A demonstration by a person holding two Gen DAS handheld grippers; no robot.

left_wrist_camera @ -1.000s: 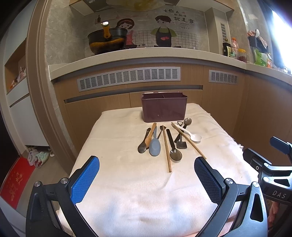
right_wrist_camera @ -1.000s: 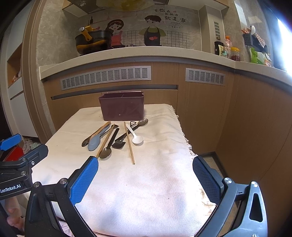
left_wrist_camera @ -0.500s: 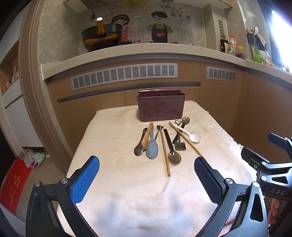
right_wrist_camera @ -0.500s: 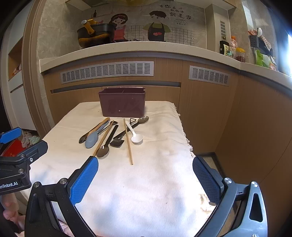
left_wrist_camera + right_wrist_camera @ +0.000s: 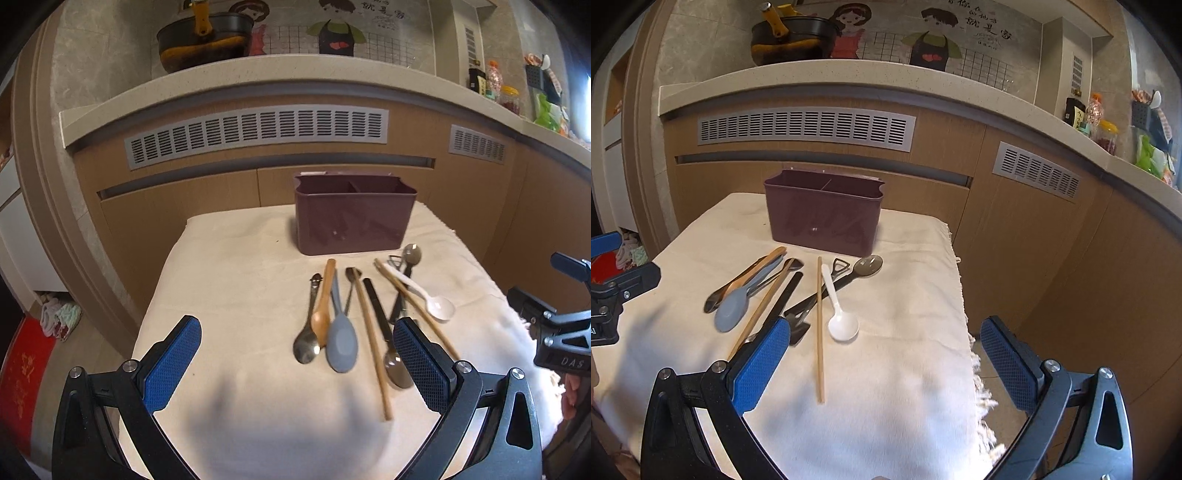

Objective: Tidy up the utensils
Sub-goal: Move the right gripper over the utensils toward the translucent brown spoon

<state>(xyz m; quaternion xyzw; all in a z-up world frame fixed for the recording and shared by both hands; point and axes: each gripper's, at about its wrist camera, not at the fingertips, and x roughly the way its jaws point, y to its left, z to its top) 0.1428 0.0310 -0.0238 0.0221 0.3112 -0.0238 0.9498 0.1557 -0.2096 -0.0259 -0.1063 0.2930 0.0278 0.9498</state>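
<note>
1. Now the left gripper (image 5: 295, 363) is held low over the white cloth (image 5: 229, 280), fingers spread wide, nothing gripped.
2. Beside it, the right gripper (image 5: 884, 363) is poised at the cloth's right edge, likewise wide open and empty.
3. Loose utensils (image 5: 340, 343) are seen lying before the maroon caddy (image 5: 352, 218).

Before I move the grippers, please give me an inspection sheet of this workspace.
Surface: cloth covers the table, fringed right edge.
Job's things: caddy upright at the back, two compartments, contents cannot tell; spoons, chopstick, white spoon, grey spatula lie loose before it.
Clutter: nothing seen on the cloth.
Grippers: left gripper open, empty; right gripper open, empty.
Cables: nothing seen.
Surroundings: counter behind with wok and jars.
</note>
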